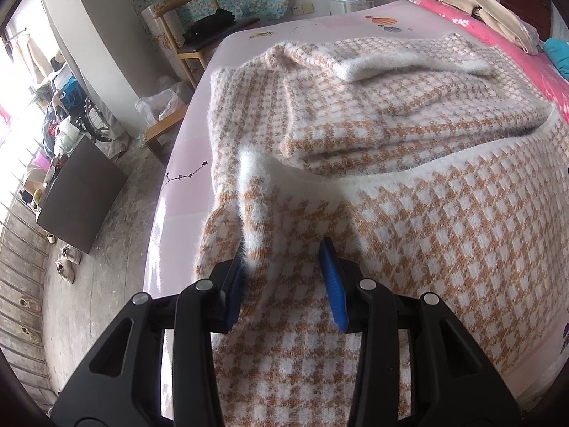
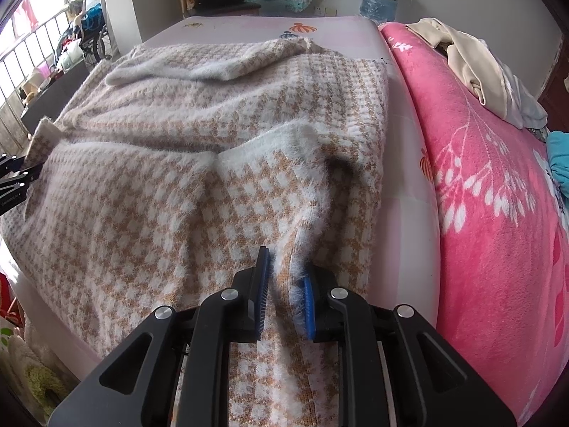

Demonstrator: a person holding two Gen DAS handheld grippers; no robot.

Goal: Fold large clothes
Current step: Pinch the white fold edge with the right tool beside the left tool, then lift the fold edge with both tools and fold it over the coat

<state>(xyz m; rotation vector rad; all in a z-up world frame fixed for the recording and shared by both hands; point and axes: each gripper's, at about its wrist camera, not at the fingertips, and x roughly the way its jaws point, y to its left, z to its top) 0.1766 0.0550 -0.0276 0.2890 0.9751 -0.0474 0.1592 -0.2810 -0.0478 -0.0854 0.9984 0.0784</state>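
Note:
A fuzzy white and tan houndstooth sweater (image 1: pixel 409 114) lies spread over the bed, its sleeves folded across the upper body. My left gripper (image 1: pixel 282 254) is shut on the near left part of its white-trimmed hem, and a bunch of knit fills the gap between the blue pads. My right gripper (image 2: pixel 284 263) is shut on the near right part of the hem, with a thin ridge of fabric pinched between its pads. The sweater (image 2: pixel 177 135) rises in a loose fold ahead of both grippers. The left gripper (image 2: pixel 17 178) shows at the far left edge of the right wrist view, holding a raised corner.
The bed has a pale pink sheet (image 1: pixel 185 163) and its left edge drops to the floor. A pink floral blanket (image 2: pixel 498 195) with beige clothes (image 2: pixel 473 67) lies along the right. A wooden chair (image 1: pixel 192 25), a dark cabinet (image 1: pixel 78 192) and shoes (image 1: pixel 67 263) stand left of the bed.

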